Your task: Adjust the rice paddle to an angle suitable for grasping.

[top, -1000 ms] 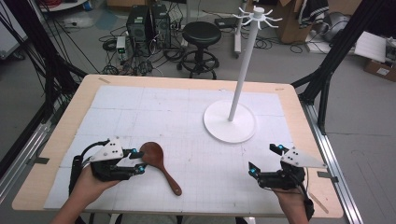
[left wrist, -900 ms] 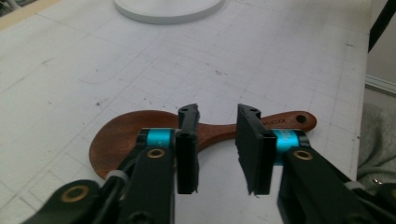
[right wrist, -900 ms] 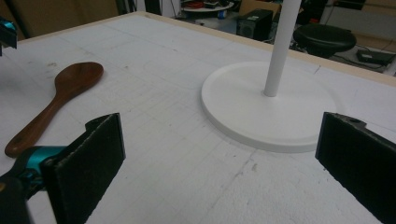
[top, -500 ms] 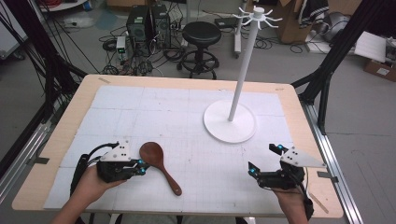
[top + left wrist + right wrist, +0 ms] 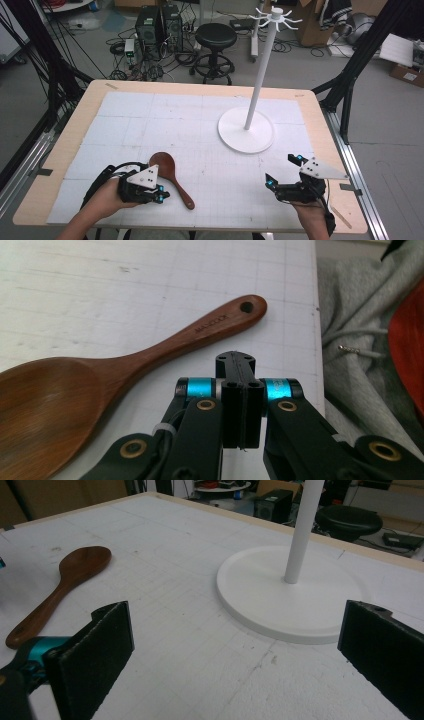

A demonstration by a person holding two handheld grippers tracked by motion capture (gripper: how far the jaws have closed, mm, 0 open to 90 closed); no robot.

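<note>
Moved since the earlier frame: left gripper [image 5: 159,194], drawn back toward the table's near edge and now alongside the spoon's handle instead of its bowl. Right gripper [image 5: 283,173] unchanged in place.

Table [image 5: 70,137]: pale wooden rim, white gridded mat, under both grippers.

White stand [image 5: 246,131]: round base and upright pole with hooks at top, ahead of the right gripper and well apart from it; seen between the right jaws in the right gripper view [image 5: 290,592].

Wooden spoon [image 5: 171,176]: flat on the mat, just beside the left gripper's tips on the inner side, bowl away from the person, handle toward the near edge. Left gripper view: spoon [image 5: 100,385] just ahead of the tips, not touching, handle end with a hole.

Left gripper [image 5: 236,360]: clenched, jaws pressed together, nothing between them.

Right gripper [image 5: 235,650]: released, jaws spread wide, nothing held; spoon [image 5: 60,590] well off to its left.
</note>
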